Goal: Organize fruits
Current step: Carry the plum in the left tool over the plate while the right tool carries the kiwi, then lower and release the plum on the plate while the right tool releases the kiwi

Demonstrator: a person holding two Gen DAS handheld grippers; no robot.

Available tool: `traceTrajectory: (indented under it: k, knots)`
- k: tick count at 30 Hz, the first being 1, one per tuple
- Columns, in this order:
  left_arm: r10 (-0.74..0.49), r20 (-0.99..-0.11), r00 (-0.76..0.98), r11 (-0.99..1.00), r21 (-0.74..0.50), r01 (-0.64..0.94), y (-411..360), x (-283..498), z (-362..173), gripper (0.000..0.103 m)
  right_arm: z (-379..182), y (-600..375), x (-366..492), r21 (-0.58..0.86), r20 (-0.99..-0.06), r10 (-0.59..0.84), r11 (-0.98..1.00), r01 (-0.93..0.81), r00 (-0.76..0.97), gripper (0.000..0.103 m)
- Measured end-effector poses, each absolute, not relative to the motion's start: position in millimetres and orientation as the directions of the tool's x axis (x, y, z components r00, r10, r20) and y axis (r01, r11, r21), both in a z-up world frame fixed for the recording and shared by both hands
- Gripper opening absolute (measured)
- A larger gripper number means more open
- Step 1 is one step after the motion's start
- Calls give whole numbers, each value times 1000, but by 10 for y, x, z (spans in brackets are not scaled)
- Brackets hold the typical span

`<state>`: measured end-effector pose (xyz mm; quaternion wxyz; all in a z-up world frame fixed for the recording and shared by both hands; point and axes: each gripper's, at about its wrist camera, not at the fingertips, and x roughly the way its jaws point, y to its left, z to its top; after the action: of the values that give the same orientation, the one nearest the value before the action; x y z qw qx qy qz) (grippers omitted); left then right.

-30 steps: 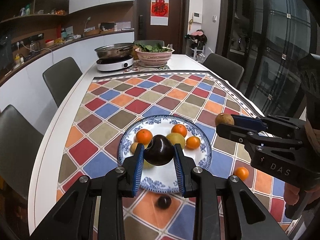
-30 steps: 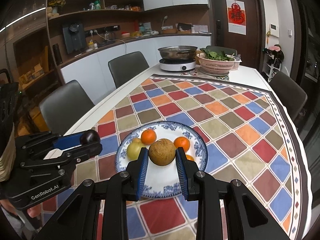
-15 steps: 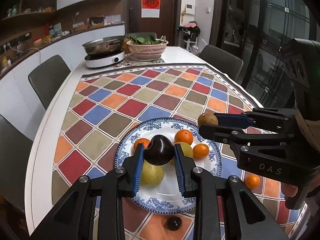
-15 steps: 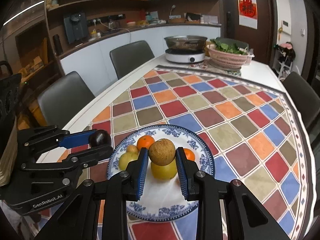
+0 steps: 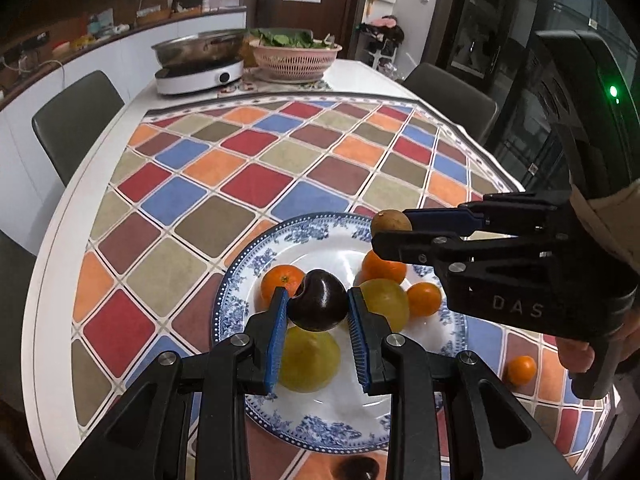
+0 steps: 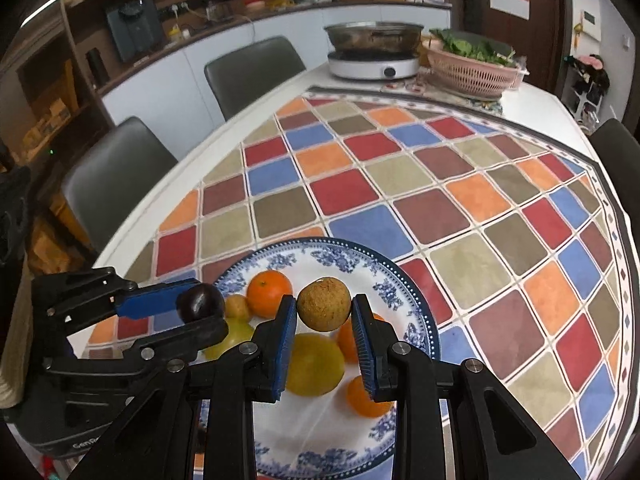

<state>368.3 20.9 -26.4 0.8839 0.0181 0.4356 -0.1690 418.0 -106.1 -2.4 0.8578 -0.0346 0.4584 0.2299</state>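
Holding both fruits over the plate — left gripper clamps a dark plum, right gripper pinches a brown fruit. I'm worried they'll roll off the piled oranges if dropped — round stuff.

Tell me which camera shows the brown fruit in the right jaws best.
Right wrist view: the brown fruit sits centered and close between its jaws, rough skin clear. Left wrist view shows only its top, the rest behind the jaws.
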Motion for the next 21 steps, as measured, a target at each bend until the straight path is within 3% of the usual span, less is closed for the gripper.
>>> traceTrajectory:
  k: [17,19,21]
  knots:
    - [-248,-821,513,940,-77,332,119,3825,-458,30,-340,-931,4456,191,-859,356,890,-414,368,29]
    - [-237,-822,518,944,-68,324,119,3830,-453,39,-336,-937,4450,197,-857,360,890,-411,369,31]
    - [-225,-816,532,948,-57,313,126,3821,-430,41,-306,-954,4443,205,-851,366,892,-403,377,35]
